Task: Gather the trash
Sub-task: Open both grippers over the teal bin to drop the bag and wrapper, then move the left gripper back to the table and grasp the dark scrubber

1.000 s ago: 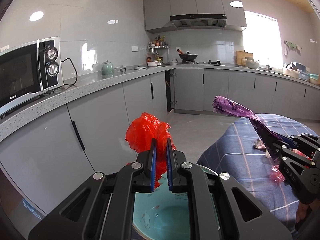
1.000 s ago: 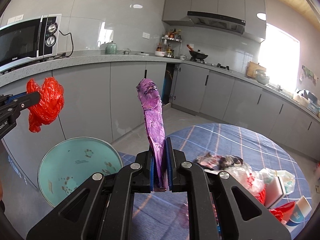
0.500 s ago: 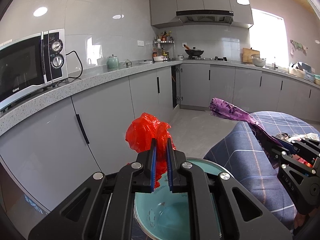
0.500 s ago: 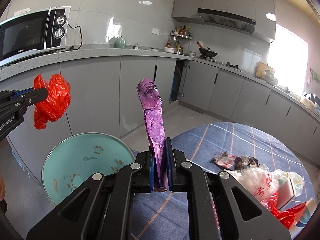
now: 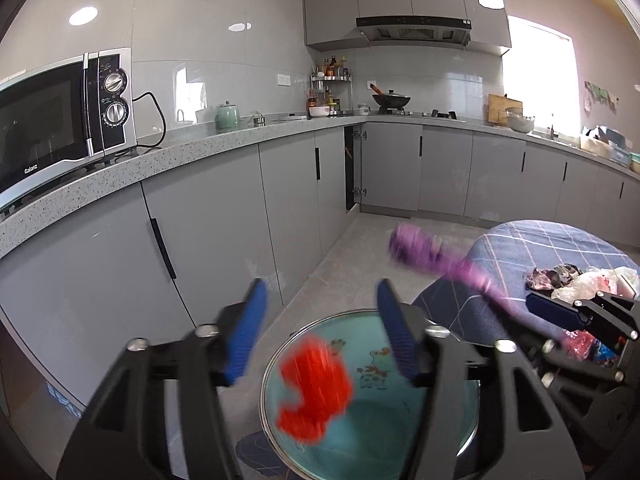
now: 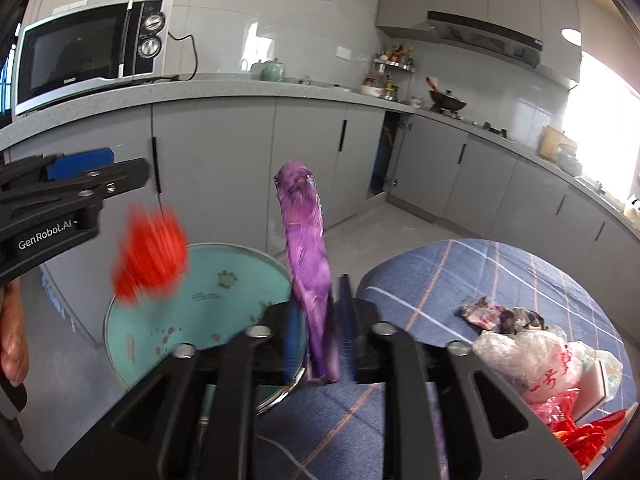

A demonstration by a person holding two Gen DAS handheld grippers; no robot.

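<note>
My left gripper [image 5: 318, 304] is open and empty above the teal bin [image 5: 440, 432]. The red plastic bag [image 5: 314, 394] is in mid-air, blurred, falling over the bin; it also shows in the right wrist view [image 6: 150, 256]. My right gripper [image 6: 318, 320] has its jaws parted a little, with the purple wrapper [image 6: 306, 248] standing upright between them, loose or barely touching. The wrapper also shows in the left wrist view [image 5: 436, 258]. The bin [image 6: 176, 320] sits left of the right gripper.
A round table with a blue checked cloth [image 6: 460, 280] carries more trash: crumpled wrappers [image 6: 500, 314], a clear plastic bag [image 6: 528, 356] and red scraps [image 6: 588, 436]. Grey cabinets [image 5: 208, 240] and a counter with a microwave [image 5: 60, 120] stand on the left.
My left gripper opened and let go of the red bag, which now drops toward the bin. My right gripper's jaws loosened around the purple wrapper.
</note>
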